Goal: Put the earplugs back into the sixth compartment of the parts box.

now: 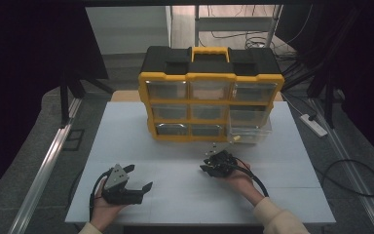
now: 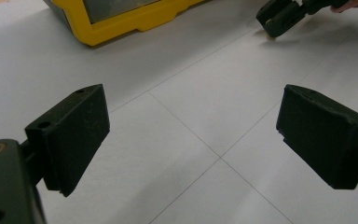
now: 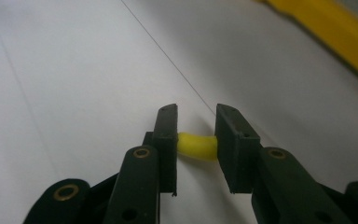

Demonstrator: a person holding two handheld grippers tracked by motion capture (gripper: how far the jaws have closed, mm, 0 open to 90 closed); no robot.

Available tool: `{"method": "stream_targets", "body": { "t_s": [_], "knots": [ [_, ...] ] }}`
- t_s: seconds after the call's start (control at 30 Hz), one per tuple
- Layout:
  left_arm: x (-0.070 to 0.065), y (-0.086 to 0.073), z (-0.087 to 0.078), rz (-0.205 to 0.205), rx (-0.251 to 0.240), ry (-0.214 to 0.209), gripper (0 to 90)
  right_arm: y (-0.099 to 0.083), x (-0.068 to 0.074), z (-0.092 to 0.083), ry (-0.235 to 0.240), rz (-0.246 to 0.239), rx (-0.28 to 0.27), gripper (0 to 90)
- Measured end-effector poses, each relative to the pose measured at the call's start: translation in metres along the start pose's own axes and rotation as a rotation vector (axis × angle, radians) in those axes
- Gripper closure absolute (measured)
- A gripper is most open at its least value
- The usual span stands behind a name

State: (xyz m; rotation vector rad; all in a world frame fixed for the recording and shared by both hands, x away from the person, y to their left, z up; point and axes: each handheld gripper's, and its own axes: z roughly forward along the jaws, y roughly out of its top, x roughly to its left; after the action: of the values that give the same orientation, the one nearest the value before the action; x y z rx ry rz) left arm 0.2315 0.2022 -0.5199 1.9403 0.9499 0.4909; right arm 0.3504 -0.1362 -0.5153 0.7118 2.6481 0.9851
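1. The right tool [image 3: 196, 135] is clamped on a small yellow piece [image 3: 197, 146], which lies crosswise between the jaws, low over the white counter [image 1: 175, 146].
2. In the high view the pulled-out clear drawer [image 1: 250, 130] at the lower right of the yellow organizer [image 1: 209, 97] sits just above and right of that tool, so it's probably the nearer one.
3. The left tool [image 1: 139, 178], lower left, has its jaws wide apart and empty.

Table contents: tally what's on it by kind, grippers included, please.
Grippers: 2, left gripper and right gripper
Drawer organizers: 1, organizer, one clear drawer pulled out
Small yellow pieces: 1, yellow piece
Total: 4
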Motion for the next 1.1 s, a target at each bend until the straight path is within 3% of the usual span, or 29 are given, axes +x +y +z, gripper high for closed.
{"method": "stream_targets", "body": {
  "t_s": [0.17, 0.47, 1.1],
  "knots": [
    [0.0, 0.0, 0.0, -0.001, -0.001, -0.001, 9.3, 0.009, 0.009, -0.018, -0.008, -0.033, -0.074, 70.8],
    [0.0, 0.0, -0.001, -0.002, -0.002, -0.001, 9.3, 0.023, 0.009, -0.052, -0.023, -0.018, -0.212, 70.8],
    [0.001, 0.0, -0.001, -0.004, -0.005, 0.0, 9.3, 0.043, 0.01, -0.107, -0.035, -0.002, -0.382, 70.9]
  ]
}}
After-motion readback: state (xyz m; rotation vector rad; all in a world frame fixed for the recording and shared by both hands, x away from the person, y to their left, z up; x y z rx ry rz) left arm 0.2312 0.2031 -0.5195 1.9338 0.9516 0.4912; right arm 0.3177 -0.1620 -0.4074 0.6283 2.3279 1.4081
